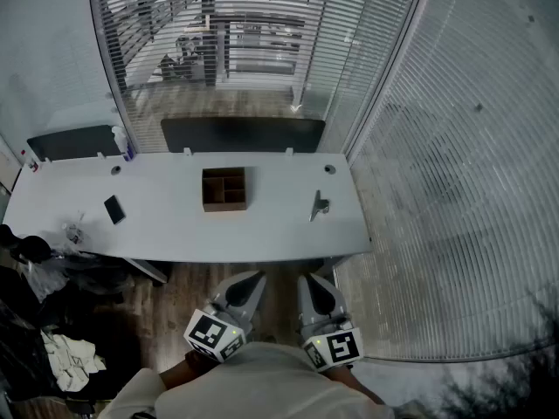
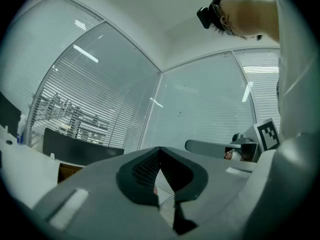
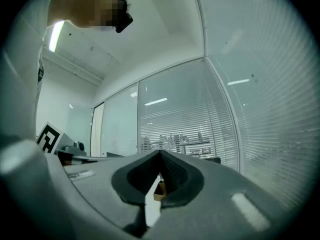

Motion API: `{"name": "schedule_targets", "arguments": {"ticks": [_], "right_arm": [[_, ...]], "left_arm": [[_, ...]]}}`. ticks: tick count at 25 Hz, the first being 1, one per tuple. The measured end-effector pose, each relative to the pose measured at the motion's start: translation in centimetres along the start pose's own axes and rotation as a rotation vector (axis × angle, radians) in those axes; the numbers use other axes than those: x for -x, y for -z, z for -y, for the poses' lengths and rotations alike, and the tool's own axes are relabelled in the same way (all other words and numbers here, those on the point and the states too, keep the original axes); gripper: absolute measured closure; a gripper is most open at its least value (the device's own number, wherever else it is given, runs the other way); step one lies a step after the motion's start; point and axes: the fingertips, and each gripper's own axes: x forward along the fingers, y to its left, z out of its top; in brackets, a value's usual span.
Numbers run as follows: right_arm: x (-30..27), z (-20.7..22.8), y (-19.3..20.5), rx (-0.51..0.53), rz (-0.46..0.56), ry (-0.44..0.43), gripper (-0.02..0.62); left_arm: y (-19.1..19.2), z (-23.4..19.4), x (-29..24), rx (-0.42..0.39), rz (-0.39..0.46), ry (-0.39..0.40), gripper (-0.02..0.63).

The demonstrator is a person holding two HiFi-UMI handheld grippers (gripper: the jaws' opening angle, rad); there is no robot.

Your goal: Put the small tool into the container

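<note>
A brown container (image 1: 224, 188) with several compartments stands in the middle of the white table (image 1: 175, 225). The small grey tool (image 1: 319, 205) lies on the table to its right, apart from it. Both grippers hang low in front of the table's near edge, well short of tool and container. My left gripper (image 1: 253, 278) is shut with nothing in it, its jaw tips meeting in the left gripper view (image 2: 160, 151). My right gripper (image 1: 310, 279) is likewise shut and empty (image 3: 160, 155); a sliver of the container (image 3: 159, 190) shows through the slit below its tips.
A dark phone (image 1: 114, 209) and a small clear item (image 1: 73, 231) lie on the table's left part, a bottle (image 1: 122, 142) at its back edge. Black panels (image 1: 242, 133) stand behind the table. Glass walls with blinds (image 1: 472, 190) close the right side. Clothes (image 1: 65, 356) lie on the floor at left.
</note>
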Motion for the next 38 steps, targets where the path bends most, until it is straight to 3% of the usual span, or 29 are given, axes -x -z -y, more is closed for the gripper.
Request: {"name": "schedule_targets", "arguments": {"ticks": [22,38], "right_arm": [[-1.9,1.4,-0.4,-0.041,0.023,-0.021,0.595],[1.4,3.8,0.4,-0.066,-0.017,-0.014,0.595]], "left_arm": [[-0.2,-1.0,-2.5,0.011,-0.021,-0.005,0.603],[2.1,2.5,-3.6,0.025,-0.062,0.003,0.603]]}}
